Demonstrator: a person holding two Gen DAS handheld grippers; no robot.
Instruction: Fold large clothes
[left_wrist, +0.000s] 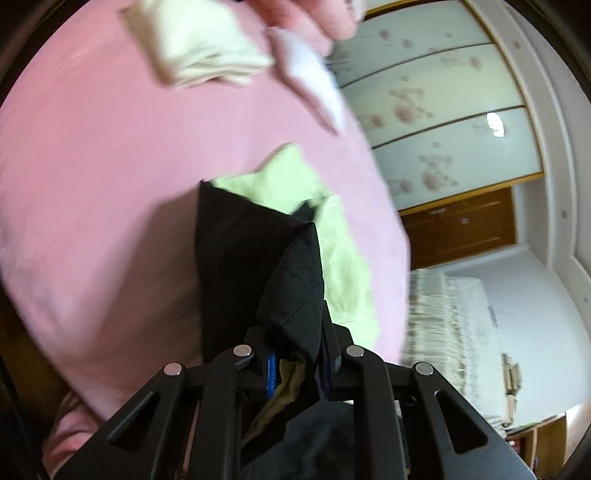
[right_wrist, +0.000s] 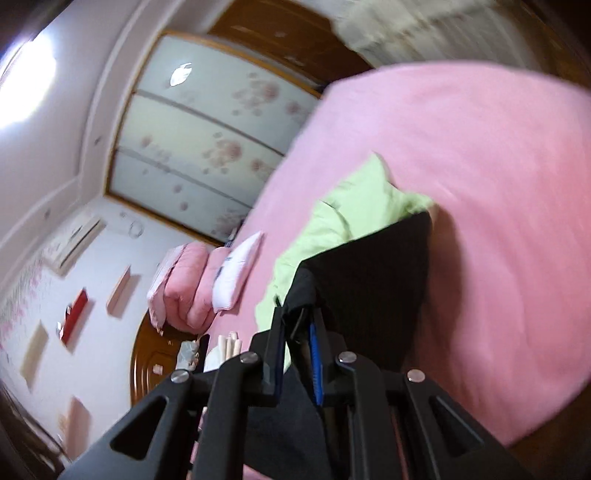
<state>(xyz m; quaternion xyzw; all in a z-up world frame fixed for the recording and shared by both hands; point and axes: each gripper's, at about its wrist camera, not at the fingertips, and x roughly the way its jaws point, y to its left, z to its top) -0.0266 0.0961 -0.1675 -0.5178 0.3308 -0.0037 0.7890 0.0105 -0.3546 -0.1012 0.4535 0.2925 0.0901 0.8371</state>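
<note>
In the left wrist view the left gripper (left_wrist: 295, 354) sits at the bottom centre of the frame, its jaws clamped on a bunched edge of a black garment (left_wrist: 236, 258). A quilted black fold rises from between the fingers, and the flat dark panel hangs to the left of it, above the pink bedsheet (left_wrist: 92, 192) that fills the left and middle of the frame. A pale green garment (left_wrist: 291, 177) lies on the sheet just behind the black one, partly covered by it. A folded cream cloth (left_wrist: 199, 48) rests at the upper centre, with a white cloth (left_wrist: 314, 74) beside it. Sliding wardrobe doors (left_wrist: 436, 110) with a flower print fill the upper right.

In the right wrist view the right gripper (right_wrist: 297, 354) is at the bottom centre, jaws pinched on another edge of the black garment (right_wrist: 369, 280), which stretches up and right from the fingers over the pink bedsheet (right_wrist: 480, 184). The pale green garment (right_wrist: 351, 214) shows above and left of it. A folded pink quilt (right_wrist: 184, 284) and a white pillow (right_wrist: 236, 273) lie at centre left, and the wardrobe doors (right_wrist: 207, 140) stand at the upper left
</note>
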